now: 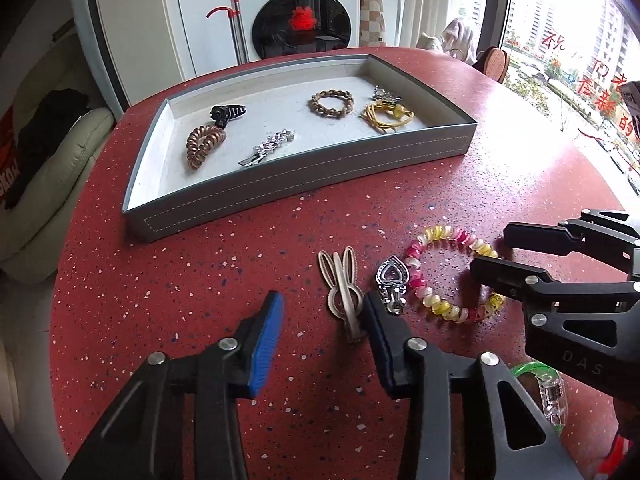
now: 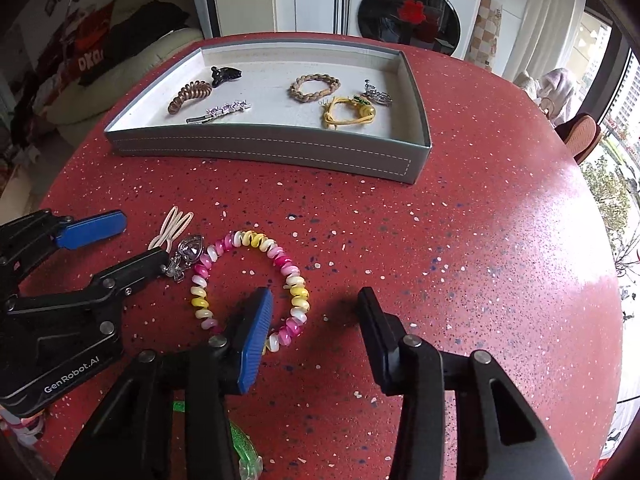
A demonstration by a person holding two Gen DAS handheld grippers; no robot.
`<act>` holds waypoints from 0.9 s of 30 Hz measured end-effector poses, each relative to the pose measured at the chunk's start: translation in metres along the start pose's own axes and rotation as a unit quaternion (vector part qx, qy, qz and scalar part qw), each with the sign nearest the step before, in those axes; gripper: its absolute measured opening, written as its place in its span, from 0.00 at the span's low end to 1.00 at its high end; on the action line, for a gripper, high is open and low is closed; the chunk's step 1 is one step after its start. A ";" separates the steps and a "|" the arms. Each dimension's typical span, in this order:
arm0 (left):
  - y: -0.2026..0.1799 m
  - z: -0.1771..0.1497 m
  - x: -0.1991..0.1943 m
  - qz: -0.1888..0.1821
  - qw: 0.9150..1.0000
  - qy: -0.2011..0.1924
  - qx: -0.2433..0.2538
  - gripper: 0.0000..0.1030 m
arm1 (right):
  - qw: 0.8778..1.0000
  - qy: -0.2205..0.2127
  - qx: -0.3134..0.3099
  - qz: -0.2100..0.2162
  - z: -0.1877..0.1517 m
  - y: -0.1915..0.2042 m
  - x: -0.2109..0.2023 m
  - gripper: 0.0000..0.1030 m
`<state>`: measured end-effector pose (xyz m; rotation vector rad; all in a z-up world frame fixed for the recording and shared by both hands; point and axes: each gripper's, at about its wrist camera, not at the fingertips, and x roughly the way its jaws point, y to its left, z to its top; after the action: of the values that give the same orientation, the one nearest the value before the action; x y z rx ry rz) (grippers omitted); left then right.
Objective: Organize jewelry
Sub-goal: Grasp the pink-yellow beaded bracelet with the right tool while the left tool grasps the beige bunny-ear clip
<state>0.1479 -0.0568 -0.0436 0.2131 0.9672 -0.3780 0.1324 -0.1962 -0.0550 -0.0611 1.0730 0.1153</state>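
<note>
A grey tray (image 1: 304,178) (image 2: 260,146) sits on the red table and holds several hair pieces. On the table in front lie a beige bunny clip (image 1: 344,288) (image 2: 170,226), a silver heart clip (image 1: 392,284) (image 2: 188,254) and a pink-yellow spiral hair tie (image 1: 448,280) (image 2: 248,280). My left gripper (image 1: 322,312) (image 2: 136,236) is open, low over the bunny clip. My right gripper (image 2: 314,312) (image 1: 492,252) is open, its left finger inside the hair tie's ring.
A green clear item (image 1: 548,392) (image 2: 244,452) lies near the table's front edge. Behind the table stand a washing machine (image 1: 300,12), a sofa (image 1: 48,184) at left and a window (image 1: 580,60) at right.
</note>
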 end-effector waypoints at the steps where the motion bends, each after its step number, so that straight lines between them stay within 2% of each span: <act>1: -0.003 0.000 0.000 -0.004 1.000 0.000 0.004 0.44 | 1.000 0.000 -0.002 0.002 0.000 0.001 0.000 0.39; 3: -0.007 0.000 -0.001 -0.006 1.000 -0.002 0.012 0.33 | 1.000 0.001 -0.007 0.003 0.000 0.004 -0.001 0.32; 4: -0.008 -0.001 -0.001 -0.005 1.000 -0.003 0.015 0.33 | 1.000 0.001 -0.008 0.001 0.000 0.005 -0.001 0.23; 6: -0.007 -0.002 -0.001 -0.013 1.000 -0.004 0.014 0.32 | 1.000 0.001 -0.009 0.008 0.000 0.007 -0.002 0.12; 7: -0.005 -0.002 -0.003 -0.019 1.000 -0.008 0.011 0.25 | 1.000 0.001 -0.010 0.006 -0.001 0.007 -0.003 0.10; 16: 0.012 -0.006 -0.010 -0.032 0.999 -0.010 -0.016 0.25 | 1.000 -0.025 0.014 0.010 -0.004 0.000 -0.016 0.10; 27: 0.027 0.000 -0.031 -0.030 0.999 -0.035 -0.029 0.25 | 0.997 -0.046 0.050 0.033 0.002 -0.015 -0.031 0.10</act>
<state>0.1432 -0.0256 -0.0172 0.1166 0.9166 -0.4092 0.1209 -0.2130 -0.0266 0.0698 0.9886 0.1228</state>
